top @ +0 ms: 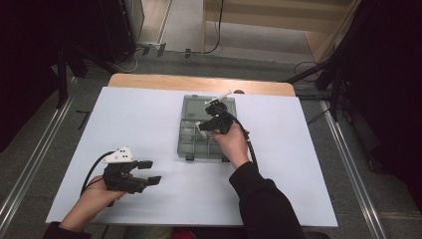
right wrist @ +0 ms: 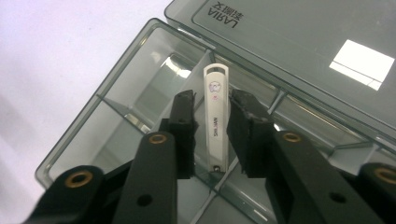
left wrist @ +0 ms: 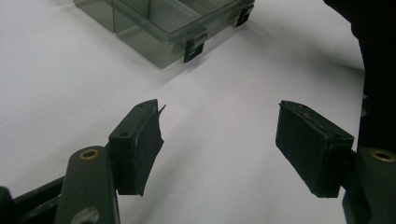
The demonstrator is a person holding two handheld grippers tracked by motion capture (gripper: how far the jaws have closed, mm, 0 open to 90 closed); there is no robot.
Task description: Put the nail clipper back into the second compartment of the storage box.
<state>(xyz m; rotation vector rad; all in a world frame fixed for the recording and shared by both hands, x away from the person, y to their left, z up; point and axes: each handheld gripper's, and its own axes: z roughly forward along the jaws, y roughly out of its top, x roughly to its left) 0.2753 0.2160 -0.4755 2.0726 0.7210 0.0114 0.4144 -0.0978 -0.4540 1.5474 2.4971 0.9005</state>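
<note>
Nail clipper sits between the right tool's parted pads, contact unclear; left tool gapes wide

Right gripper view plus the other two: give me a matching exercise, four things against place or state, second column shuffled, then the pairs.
Things:
1. slim white nail clipper
2. smoky clear plastic compartment box
3. left gripper
4. right gripper

Place or state:
A. lid swung open, dividers showing
B. jaws wide apart over bare white table, nothing between them
C. lies between two black pads, gaps on both sides
D. over the box, jaws either side of the clipper, not pressing it

Pairs: 1-C, 2-A, 3-B, 4-D
</note>
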